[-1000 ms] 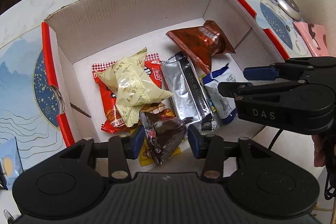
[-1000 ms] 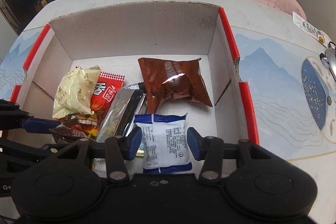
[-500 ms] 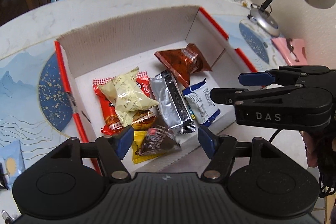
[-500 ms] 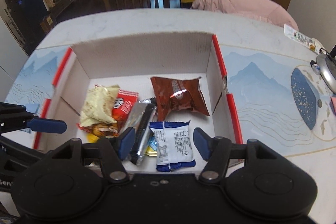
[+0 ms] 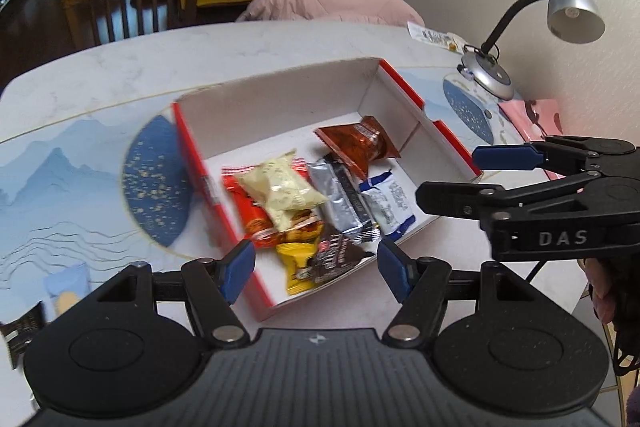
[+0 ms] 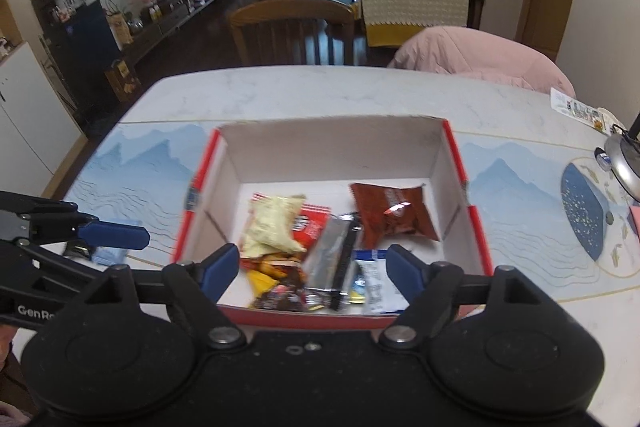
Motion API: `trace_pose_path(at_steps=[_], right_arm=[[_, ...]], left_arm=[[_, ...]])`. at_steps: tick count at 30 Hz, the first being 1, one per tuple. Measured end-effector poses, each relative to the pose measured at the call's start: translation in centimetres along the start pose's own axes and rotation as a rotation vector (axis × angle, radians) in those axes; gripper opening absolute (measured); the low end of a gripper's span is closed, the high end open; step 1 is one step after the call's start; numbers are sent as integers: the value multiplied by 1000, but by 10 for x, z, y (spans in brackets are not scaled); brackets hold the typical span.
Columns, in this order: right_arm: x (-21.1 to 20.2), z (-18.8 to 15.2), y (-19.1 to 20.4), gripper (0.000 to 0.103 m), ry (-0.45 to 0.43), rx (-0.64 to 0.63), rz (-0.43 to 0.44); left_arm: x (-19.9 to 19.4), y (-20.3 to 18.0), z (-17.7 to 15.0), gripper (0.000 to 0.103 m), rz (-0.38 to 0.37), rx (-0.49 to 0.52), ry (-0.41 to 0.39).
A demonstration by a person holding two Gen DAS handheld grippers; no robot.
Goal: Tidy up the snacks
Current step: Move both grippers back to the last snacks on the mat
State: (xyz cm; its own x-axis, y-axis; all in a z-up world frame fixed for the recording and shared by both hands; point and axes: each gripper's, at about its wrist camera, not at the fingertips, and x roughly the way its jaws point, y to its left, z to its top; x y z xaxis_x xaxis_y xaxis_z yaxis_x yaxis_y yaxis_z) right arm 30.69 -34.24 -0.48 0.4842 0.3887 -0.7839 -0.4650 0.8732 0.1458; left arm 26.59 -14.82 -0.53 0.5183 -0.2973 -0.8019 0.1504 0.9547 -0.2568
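A: Left wrist view, largest element first: the desk (image 5: 280,47), marble-topped with a blue mountain-print mat, carries the open red-edged box (image 5: 404,95). What lies inside?

B: Snack packets, all on the box floor. A brown packet (image 5: 356,147) sits toward the far right; a pale yellow packet (image 5: 280,187) lies over a red one (image 5: 248,211); a silver bar (image 5: 340,203) and a blue-and-white packet (image 5: 390,203) lie beside them; a dark chocolate packet (image 5: 336,259) and a small yellow one (image 5: 298,267) rest against the near wall.

A: And the grippers, compared with a second ago?

B: Both have pulled up and back from the box. The left gripper (image 5: 316,269) then framed the dark chocolate packet closely; its blue pads now stand apart above the near wall, nothing between them. The right gripper (image 6: 314,269) framed the blue-and-white packet; its jaws are opening, empty, with that packet left in the box.

A: Meaning for the task?

B: Probably both packets have been released into the box. A blue packet (image 5: 66,293) remains on the mat outside, left of the box, possibly the next item.
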Motion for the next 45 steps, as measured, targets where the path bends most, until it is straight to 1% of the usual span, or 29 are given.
trace_pose_path(at_steps=[4,7,9,12,14,17,21,24,30,35,38,40,45], right_arm=[[-5,-1,28,86,-13,-16,25],[-7,-1,51,87,-21,-33,49],[-6,-2,67,93,-26,-43,68],[-5,-6,90,93,-33,-51,108],[0,-8,106,95,-28,-60,126],[7,-12,128,101,-17,-63,147],[21,-18,157,101,14,-69,166],[34,-23,176,101,40,-75,168],[60,-33,202,101,92,-76,160],[80,-40,216,101,133,-94,148],[95,-37,224,101,144,-109,137],[106,-35,229,101,152,-118,129],[140,-24,240,100,170,-123,105]], left_arm=[[-22,22,-13,76,10,-21,-20],[-40,44,-25,77,24,-47,-36],[-51,59,-33,78,39,-62,-50],[-68,82,-46,80,62,-78,-69],[-76,97,-55,85,76,-88,-73],[-86,121,-69,86,92,-110,-64],[-93,149,-87,86,110,-138,-50],[-97,170,-103,86,132,-152,-34],[-98,210,-131,86,192,-195,14],[-88,238,-148,86,219,-267,45],[-79,252,-155,86,238,-317,66],[-74,259,-160,86,269,-343,79],[-60,271,-168,86,297,-404,106]])
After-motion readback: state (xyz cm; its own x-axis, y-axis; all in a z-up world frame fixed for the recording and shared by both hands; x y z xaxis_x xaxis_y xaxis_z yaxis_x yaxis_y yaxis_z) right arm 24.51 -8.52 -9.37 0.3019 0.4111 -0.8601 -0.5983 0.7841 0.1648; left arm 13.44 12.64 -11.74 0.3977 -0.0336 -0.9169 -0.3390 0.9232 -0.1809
